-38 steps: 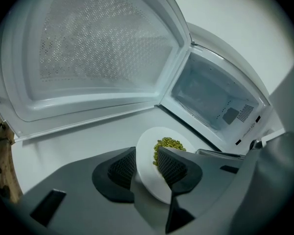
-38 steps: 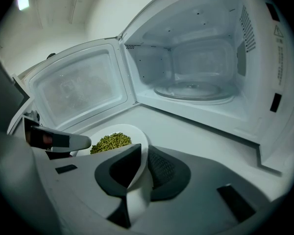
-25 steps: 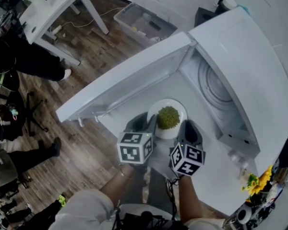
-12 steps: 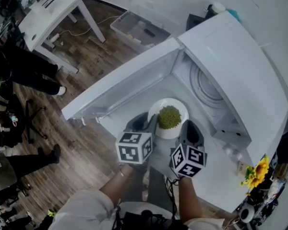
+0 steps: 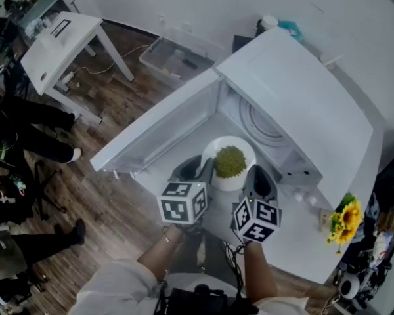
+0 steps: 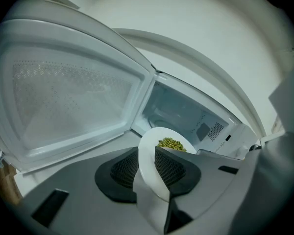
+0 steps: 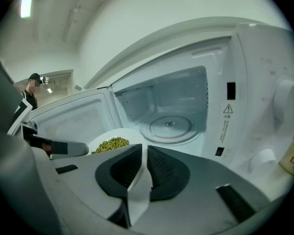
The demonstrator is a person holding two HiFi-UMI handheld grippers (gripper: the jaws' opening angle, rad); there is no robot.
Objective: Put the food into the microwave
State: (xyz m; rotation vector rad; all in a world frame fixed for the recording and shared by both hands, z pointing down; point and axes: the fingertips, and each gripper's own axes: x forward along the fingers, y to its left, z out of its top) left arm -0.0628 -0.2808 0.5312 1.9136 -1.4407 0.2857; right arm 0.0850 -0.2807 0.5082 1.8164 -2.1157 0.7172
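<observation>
since a second ago the plate and both grippers have drawn nearer the open cavity, which now lies closer at the plate's 1 o'clock in the head view. the white microwave point(image 5: 295, 104) stands on the counter with its door point(image 5: 154, 140) swung fully out toward 10 o'clock and its glass turntable point(image 7: 166, 126) bare inside. the plate point(image 5: 218, 146) hangs roughly level just before the mouth, not yet inside. the left gripper point(image 5: 198, 170) has the rim at 8 o'clock, jaws part-way apart with the edge pinched between the pads. the right gripper point(image 5: 257, 177) grips the rim at 4 o'clock, jaws nearly together on it. both forearms reach forward side by side, with the grippers pitched gently downward. the green food point(image 5: 230, 161) sits heaped mid-plate. to do this well, i judge, keep both hands at one height so nothing rolls off, clear the sill, advance toward 1 o'clock, and centre the plate on the turntable before loosening.
</observation>
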